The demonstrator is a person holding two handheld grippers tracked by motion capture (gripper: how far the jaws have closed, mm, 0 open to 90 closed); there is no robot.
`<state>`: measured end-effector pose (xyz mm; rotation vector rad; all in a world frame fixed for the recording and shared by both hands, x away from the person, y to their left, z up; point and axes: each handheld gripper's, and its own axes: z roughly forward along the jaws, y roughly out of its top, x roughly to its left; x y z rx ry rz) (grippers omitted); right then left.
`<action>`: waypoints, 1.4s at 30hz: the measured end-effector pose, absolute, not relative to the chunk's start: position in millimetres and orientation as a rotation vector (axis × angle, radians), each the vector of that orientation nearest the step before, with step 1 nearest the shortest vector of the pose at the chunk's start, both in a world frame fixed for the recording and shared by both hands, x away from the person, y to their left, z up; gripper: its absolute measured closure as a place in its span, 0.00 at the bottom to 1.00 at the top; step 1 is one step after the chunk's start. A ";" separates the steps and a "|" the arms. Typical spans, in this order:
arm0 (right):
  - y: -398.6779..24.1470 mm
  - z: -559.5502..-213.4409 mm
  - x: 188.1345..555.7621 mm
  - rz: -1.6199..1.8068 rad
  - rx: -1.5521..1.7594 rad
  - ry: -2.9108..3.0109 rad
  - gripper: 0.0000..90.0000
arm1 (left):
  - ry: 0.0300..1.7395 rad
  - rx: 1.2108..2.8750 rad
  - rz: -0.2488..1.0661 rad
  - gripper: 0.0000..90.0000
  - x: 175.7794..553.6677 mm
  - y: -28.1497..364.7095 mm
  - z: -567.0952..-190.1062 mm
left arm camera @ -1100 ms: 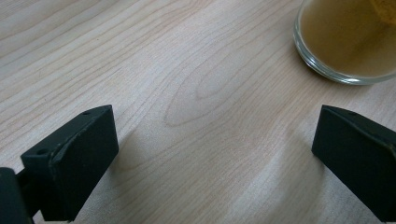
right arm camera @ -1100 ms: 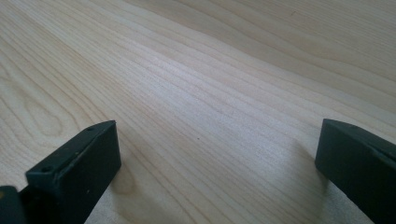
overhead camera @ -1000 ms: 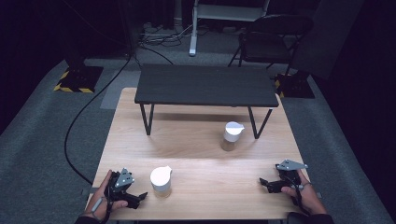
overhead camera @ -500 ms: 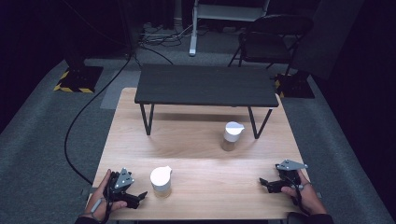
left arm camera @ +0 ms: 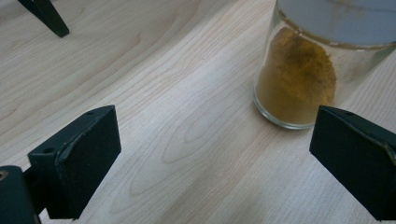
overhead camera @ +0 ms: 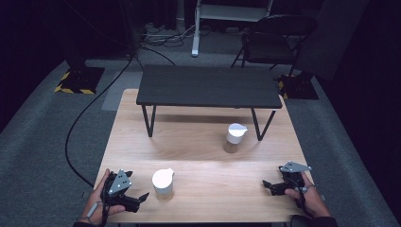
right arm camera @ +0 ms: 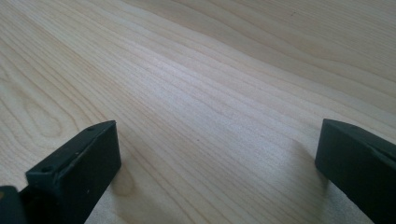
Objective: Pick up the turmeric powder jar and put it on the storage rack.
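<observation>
Approach stage: left gripper (overhead camera: 142, 197), jaws wide apart, sits just beside the near spice jar (overhead camera: 162, 183); right gripper (overhead camera: 267, 185) likewise spread, idle; next, centre and close on glass.

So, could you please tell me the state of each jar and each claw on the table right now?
Near jar: upright, white lid on, ochre powder inside, not gripped.
Far jar: upright, white lid on, standing free by the black shelf's leg.
Left claw: open, empty, beside the near jar.
Right claw: open, empty, over bare wood.
</observation>
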<state>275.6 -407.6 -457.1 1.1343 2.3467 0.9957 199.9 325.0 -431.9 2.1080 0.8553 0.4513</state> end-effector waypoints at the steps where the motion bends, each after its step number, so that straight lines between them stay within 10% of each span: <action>1: -407.6 -457.1 275.6 0.996 1.135 2.347 0.00 | 0.854 2.101 0.447 0.02 199.6 325.3 -432.1; 42: -407.7 -457.1 276.3 0.996 1.132 2.348 0.00 | 0.847 1.995 0.359 0.02 201.8 282.8 -438.1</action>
